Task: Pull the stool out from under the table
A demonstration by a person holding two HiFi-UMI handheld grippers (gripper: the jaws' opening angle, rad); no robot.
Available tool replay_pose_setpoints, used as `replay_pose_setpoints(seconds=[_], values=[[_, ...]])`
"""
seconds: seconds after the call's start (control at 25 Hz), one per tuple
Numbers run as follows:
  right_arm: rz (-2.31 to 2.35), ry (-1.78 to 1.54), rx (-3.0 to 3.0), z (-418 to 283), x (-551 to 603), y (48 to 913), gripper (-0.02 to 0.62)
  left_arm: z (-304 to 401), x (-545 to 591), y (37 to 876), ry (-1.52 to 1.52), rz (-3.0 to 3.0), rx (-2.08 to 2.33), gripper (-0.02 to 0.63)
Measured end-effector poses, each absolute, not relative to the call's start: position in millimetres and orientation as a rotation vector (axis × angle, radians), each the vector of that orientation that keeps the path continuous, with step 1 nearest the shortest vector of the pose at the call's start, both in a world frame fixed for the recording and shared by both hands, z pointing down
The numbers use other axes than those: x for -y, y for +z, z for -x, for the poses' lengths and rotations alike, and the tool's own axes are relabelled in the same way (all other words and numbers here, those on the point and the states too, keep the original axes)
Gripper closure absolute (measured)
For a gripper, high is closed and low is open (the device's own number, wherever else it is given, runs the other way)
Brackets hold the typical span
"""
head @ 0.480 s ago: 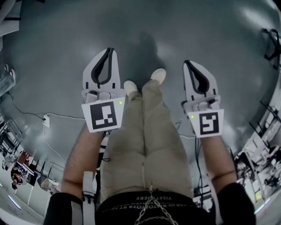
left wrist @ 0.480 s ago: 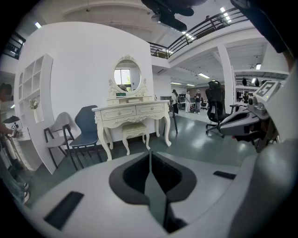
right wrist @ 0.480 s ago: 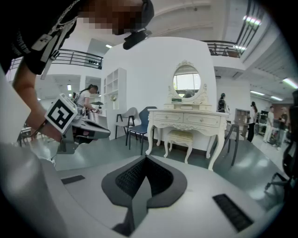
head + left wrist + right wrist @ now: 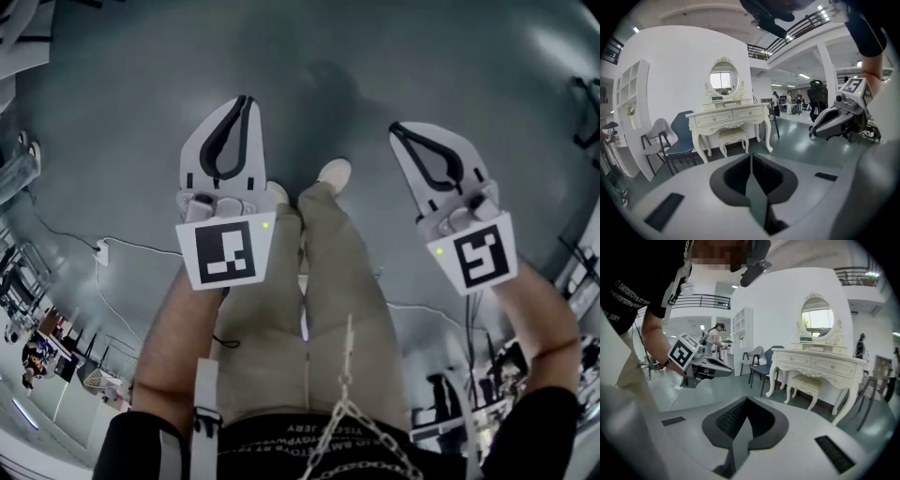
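A cream cushioned stool (image 4: 732,136) (image 4: 806,382) stands tucked under an ornate white dressing table (image 4: 729,115) (image 4: 820,363) with an oval mirror, several steps away across the floor. In the head view my left gripper (image 4: 246,101) and right gripper (image 4: 396,128) are held out in front of the person's legs, both pointing forward. Both are shut with nothing between the jaws, and their own views show the jaw tips (image 4: 751,154) (image 4: 746,399) meeting. Each gripper also appears in the other's view, apart from the furniture.
A dark blue chair (image 4: 683,140) (image 4: 764,366) and a grey chair (image 4: 656,138) stand left of the table. A white shelf unit (image 4: 633,105) lines the wall. Cables and a power strip (image 4: 98,255) lie on the grey floor at left. People stand in the background.
The right gripper has swung out to the right and tilted. The left gripper stays almost where it was. The person's legs have shifted in a step.
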State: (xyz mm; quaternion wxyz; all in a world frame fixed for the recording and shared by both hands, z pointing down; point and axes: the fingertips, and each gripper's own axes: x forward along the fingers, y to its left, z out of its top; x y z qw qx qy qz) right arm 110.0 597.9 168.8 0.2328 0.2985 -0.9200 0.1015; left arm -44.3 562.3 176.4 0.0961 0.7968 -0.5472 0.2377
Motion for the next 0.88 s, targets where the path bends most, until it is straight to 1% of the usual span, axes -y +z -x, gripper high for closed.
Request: replay_pose_setpoints(seconds=[0.12,0.2,0.32,0.44,0.64,0.88], values=[[-0.623,0.204,2.55,-95,-577,181,0.592,38,-543,185,0.695,-2.37,1.643,0.589],[-0.605,0.171,2.584,-81,-560,185,0.592,37,-532,189,0.659,-2.364,1.672,0.589],[-0.787,0.196,2.627,-71,-536,176,0.592,36,-528,187,0.635,-2.348,1.689,0.589],[-1.045,0.303,2.598,-70,-517,163,0.592,49,-525,181,0.634,-2.338,1.693,0.589],[-1.403,0.444,2.465,-110,-498,168,0.592,66,-505,177,0.618,-2.336,1.69,0.589],[-1.452,0.389,2.442,-115,-488,155,0.592,70,-481,168,0.564,-2.344,1.714,0.589]])
